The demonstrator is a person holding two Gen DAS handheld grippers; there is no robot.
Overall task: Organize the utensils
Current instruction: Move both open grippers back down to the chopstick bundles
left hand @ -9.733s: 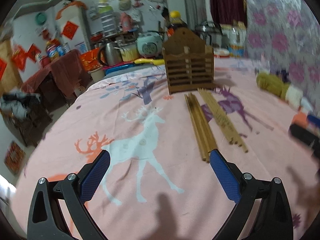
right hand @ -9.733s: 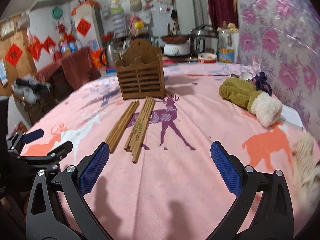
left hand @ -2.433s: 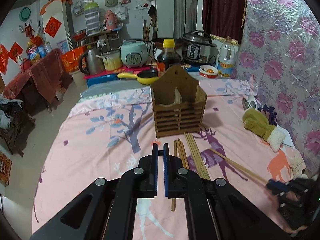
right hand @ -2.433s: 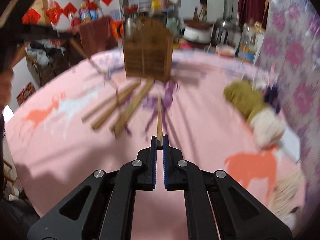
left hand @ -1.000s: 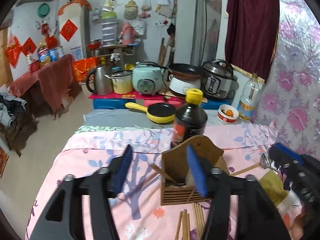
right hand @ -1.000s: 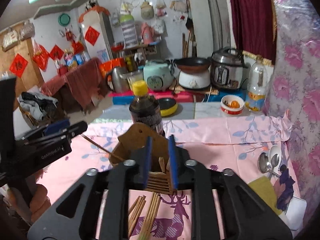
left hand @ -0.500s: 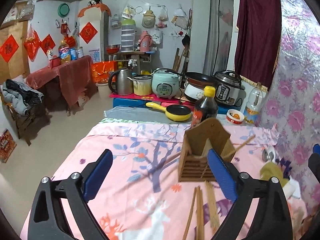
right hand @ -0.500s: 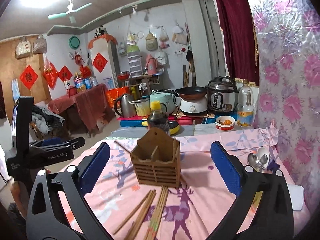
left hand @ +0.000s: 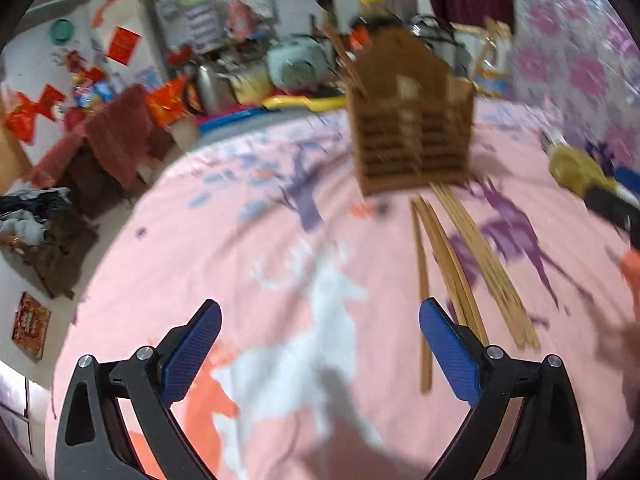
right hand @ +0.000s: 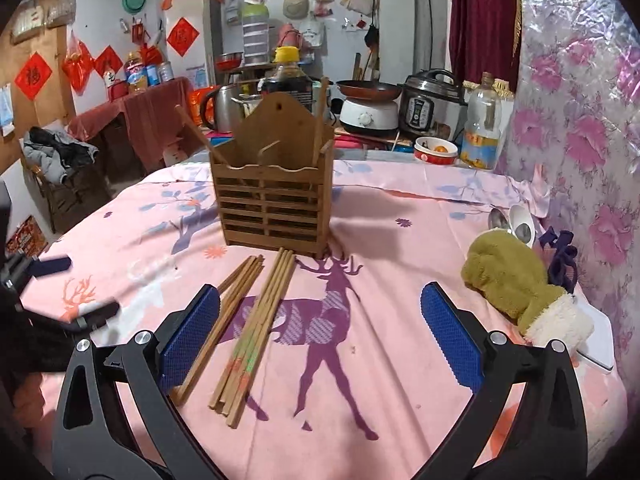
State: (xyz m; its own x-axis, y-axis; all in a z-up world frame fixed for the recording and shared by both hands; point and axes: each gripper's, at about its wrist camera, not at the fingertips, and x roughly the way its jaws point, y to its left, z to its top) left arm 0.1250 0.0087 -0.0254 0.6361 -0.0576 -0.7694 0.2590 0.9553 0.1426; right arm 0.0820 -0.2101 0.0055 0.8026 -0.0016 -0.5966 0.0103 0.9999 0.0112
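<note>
Fingers on both tools stand wide apart with nothing between them; the jaws of each have just been opening, and both pairs are empty now. Going left to right: the left gripper (left hand: 320, 344) hangs over bare pink cloth (left hand: 280, 240), and the chopsticks (left hand: 460, 264) lie just past its right-hand finger, fanned out and running away toward the wooden holder (left hand: 412, 132) straight ahead. The right gripper (right hand: 320, 336) has two bundles of chopsticks (right hand: 256, 320) lying ahead of its left-hand finger, one bundle passing behind that finger's tip, with the holder (right hand: 276, 200) further on and an olive mitten (right hand: 512, 280) off beyond the right-hand finger.

My worry is that the sticks lie packed side by side, so a pinch may drag several at once or roll one aside. With both tools working the same heap, they could also knock together.

Only the right view is sharp: it shows two sticks already standing in the holder, one leaning out each side, and spoons (right hand: 516, 222) behind the mitten. From the left everything is smeared, though a loose single stick shows there.
</note>
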